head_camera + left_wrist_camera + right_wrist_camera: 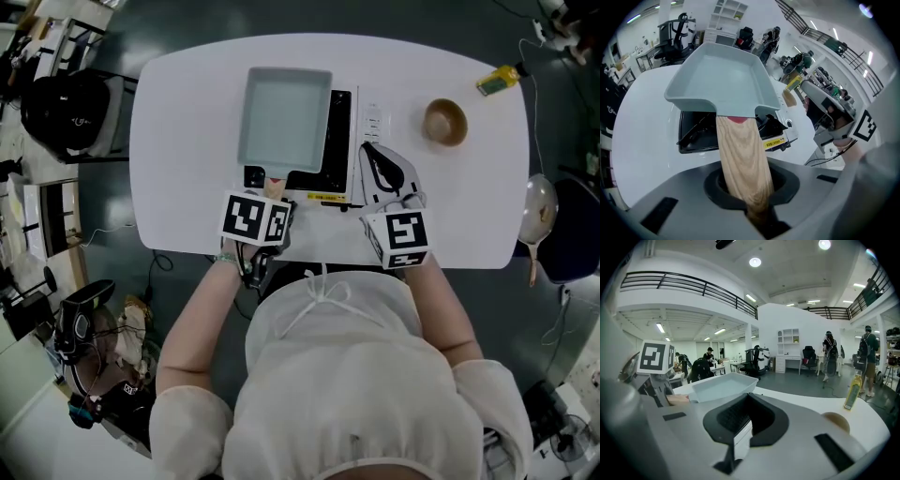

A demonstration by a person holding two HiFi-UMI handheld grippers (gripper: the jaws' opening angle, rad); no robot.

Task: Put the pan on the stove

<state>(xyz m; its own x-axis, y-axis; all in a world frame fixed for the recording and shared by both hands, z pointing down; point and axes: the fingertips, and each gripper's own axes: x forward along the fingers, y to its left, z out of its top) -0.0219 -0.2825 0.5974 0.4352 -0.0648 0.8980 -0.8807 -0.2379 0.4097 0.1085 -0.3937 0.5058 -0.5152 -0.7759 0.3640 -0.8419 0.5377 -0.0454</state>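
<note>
A pale blue rectangular pan [284,117] rests on the black stove [339,141] in the middle of the white table [187,141]. Its wooden handle [275,186] points toward me. My left gripper [275,190] is shut on that handle near the table's front edge. In the left gripper view the handle [743,159] runs from the pan [724,77] straight down between the jaws of the left gripper [752,201]. My right gripper [375,155] lies shut and empty on the stove's white control panel, just right of the pan. The right gripper view shows the pan [723,386] to its left.
A wooden bowl [444,122] stands at the table's right, with a yellow bottle [497,80] beyond it near the far right edge. A ladle-like utensil [539,211] hangs off the table's right side. A black chair [66,112] stands to the left.
</note>
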